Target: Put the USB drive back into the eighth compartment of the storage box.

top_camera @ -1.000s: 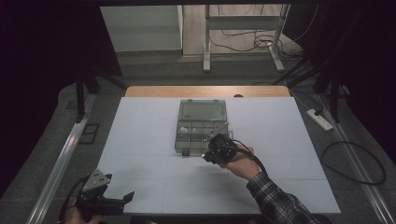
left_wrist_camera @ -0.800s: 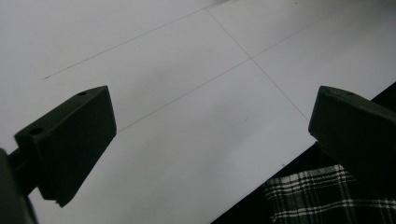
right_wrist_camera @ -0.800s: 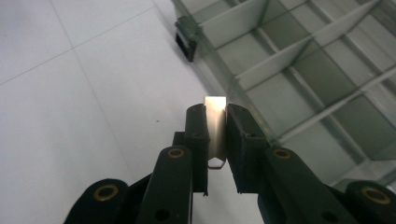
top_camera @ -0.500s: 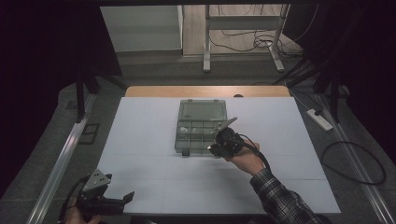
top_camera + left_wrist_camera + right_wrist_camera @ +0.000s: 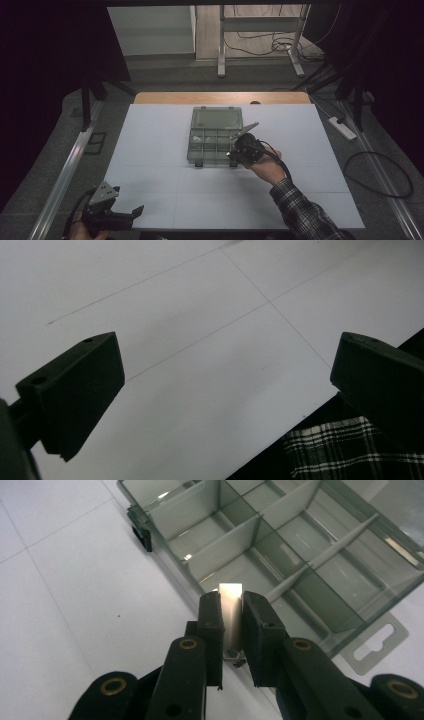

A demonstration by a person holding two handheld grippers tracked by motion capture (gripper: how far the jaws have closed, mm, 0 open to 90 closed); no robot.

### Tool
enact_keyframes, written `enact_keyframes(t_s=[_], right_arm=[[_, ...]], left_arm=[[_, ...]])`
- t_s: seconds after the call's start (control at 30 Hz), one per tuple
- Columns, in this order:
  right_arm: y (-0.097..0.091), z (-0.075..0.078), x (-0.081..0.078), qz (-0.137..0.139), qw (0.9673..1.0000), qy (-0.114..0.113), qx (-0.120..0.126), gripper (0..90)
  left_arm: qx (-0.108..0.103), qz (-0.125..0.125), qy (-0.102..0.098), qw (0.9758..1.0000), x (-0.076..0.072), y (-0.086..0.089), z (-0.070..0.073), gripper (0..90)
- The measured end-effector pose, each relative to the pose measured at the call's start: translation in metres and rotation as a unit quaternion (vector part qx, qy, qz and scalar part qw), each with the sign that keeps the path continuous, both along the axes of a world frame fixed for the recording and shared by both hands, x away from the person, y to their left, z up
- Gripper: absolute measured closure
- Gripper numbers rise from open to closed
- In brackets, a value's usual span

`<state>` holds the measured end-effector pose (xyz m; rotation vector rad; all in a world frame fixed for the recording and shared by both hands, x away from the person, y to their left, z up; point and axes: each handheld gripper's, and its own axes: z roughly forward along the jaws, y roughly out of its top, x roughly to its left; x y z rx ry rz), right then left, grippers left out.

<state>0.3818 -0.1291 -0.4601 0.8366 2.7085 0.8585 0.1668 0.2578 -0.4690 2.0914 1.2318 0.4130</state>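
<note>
Between the right tongs (image 5: 231,630), pinched flat by both jaws, sits a small pale strip (image 5: 231,611), held just above the near edge of the open box (image 5: 280,545), whose lid lies folded back on the bench (image 5: 150,150) beyond it. I judge the pick-up done and the placing left: the strip hangs over the compartment straight ahead of the tongs and has yet to go in. Well apart, the left tongs (image 5: 117,216) idle spread wide and empty at the bench's near corner.

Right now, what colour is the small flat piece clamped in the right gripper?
Silvery white small flat piece, clearest in the right gripper view.
</note>
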Motion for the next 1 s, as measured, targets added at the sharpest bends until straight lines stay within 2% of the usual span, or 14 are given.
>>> enact_keyframes(t_s=[0.73, 1.0], right_arm=[[-0.011, -0.005, 0.015, -0.044, 0.9989, -0.018, -0.008, 78.4], [-0.011, -0.009, 0.017, -0.05, 0.9985, -0.017, -0.012, 78.2]], left_arm=[[0.004, -0.001, 0.001, 1.0, 0.0, -0.001, 0.0, 1.4], [0.004, 0.0, 0.001, 1.0, 0.0, -0.001, 0.0, 1.5]])
